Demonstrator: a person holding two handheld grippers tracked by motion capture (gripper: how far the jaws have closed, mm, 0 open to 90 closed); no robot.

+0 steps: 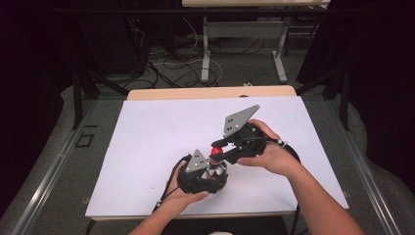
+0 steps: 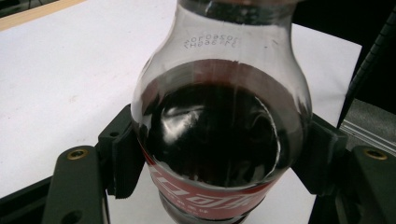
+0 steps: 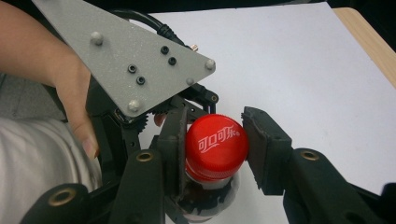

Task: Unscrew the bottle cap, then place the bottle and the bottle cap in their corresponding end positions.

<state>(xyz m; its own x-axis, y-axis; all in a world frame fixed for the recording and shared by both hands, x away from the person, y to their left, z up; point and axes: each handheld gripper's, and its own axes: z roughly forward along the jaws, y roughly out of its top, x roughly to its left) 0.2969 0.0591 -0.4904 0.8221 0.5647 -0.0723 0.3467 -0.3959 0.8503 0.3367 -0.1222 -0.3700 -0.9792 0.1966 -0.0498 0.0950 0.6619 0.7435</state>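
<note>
Bottle (image 2: 219,135): clear plastic, dark cola inside, liquid level just below the shoulder. Red label band near the lower edge of the left gripper view, with white Chinese script that reads as the Coca-Cola mark. A printed code runs across the clear shoulder, mirrored and too faint to read.

Cap (image 3: 216,145): red, white Chinese Coca-Cola lettering on top, seated on the bottle neck.

Left gripper (image 1: 209,172): held in the person's left hand (image 1: 183,196), near the table's front edge. Jaws closed on the bottle's body, one ribbed pad (image 2: 122,154) pressed to each side just above the label.

Right gripper (image 1: 219,149): held in the right hand (image 1: 271,154), just behind and above the left gripper. Jaws around the cap; the left pad (image 3: 175,144) touches the cap's side, the right pad (image 3: 261,149) sits against or just off the other side, so a firm grip cannot be told.

Grey plate (image 3: 123,51): three-cornered, on the left gripper, just behind the cap in the right gripper view.

Table (image 1: 161,132): white sheet over a wooden top, with wood showing along the far edge. Bare sheet lies open to the left, right and behind the bottle; the front edge is near.
</note>
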